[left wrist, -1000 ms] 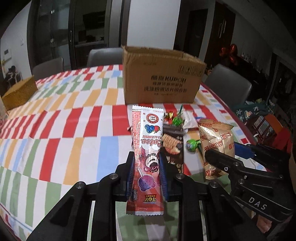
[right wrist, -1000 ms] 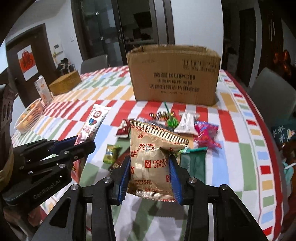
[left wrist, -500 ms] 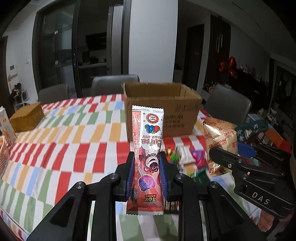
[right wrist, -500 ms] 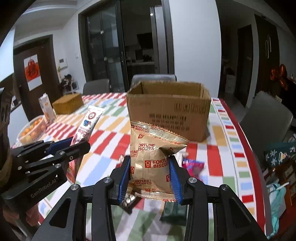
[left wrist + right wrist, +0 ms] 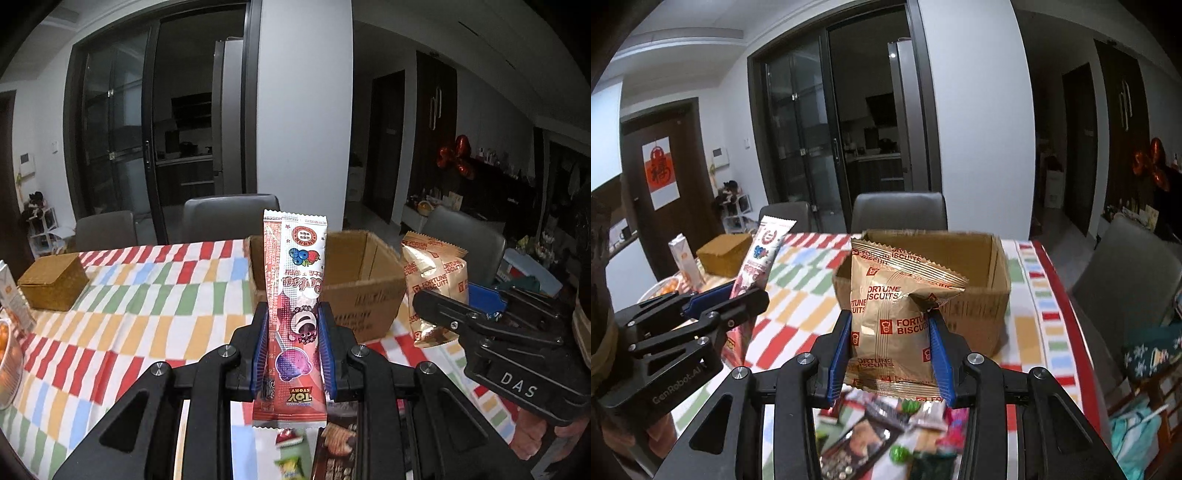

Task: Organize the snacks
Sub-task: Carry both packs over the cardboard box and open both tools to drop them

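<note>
My left gripper (image 5: 291, 347) is shut on a long red-and-white Toy Story candy packet (image 5: 295, 295), held upright above the table. My right gripper (image 5: 890, 350) is shut on a gold Fortune Biscuits bag (image 5: 894, 314), also lifted. An open cardboard box (image 5: 365, 280) stands on the striped tablecloth just beyond both; in the right wrist view the box (image 5: 975, 280) looks empty inside. The biscuit bag (image 5: 436, 280) and the right gripper show at the right of the left wrist view. The candy packet (image 5: 761, 258) shows at the left of the right wrist view.
Loose snacks (image 5: 886, 435) lie on the table below the grippers. A gold box (image 5: 51, 280) and a carton (image 5: 11, 291) stand at the left, with a fruit bowl (image 5: 5, 365) at the left edge. Grey chairs (image 5: 229, 218) surround the table.
Both grippers have risen from the table with their packets. The box top now sits level with them and its inside shows.
</note>
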### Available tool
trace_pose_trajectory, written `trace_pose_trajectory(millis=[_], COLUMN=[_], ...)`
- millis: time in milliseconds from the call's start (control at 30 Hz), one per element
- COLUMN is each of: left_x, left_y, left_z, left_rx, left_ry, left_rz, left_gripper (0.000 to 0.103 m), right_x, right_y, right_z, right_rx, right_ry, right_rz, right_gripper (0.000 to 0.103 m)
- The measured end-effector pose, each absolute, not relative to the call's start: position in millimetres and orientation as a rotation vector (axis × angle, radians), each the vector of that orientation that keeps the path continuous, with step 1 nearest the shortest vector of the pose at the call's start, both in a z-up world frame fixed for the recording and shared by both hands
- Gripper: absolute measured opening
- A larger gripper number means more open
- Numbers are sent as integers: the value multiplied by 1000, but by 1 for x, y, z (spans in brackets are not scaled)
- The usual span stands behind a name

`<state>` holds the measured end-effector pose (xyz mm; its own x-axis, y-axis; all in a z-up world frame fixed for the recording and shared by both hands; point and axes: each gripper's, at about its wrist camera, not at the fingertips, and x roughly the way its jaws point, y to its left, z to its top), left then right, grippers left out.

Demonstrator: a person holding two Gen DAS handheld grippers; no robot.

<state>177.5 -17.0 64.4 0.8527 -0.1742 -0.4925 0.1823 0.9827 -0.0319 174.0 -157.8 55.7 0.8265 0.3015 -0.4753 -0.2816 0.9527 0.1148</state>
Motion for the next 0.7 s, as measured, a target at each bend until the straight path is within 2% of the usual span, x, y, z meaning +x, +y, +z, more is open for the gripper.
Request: trace_pose_trajectory(millis=[400, 700], left_x=[261, 328], left_y=[-31, -35], left_z=[88, 76], left_rx=[56, 4], left_ry=[556, 659], left_rz=[-235, -259], left_gripper=[26, 26], right_x=[248, 311], right_y=[-169, -177], right_z=[76, 76], right_rx=[44, 92], right_ry=[546, 615], right_rz=[274, 232], right_gripper=[41, 41])
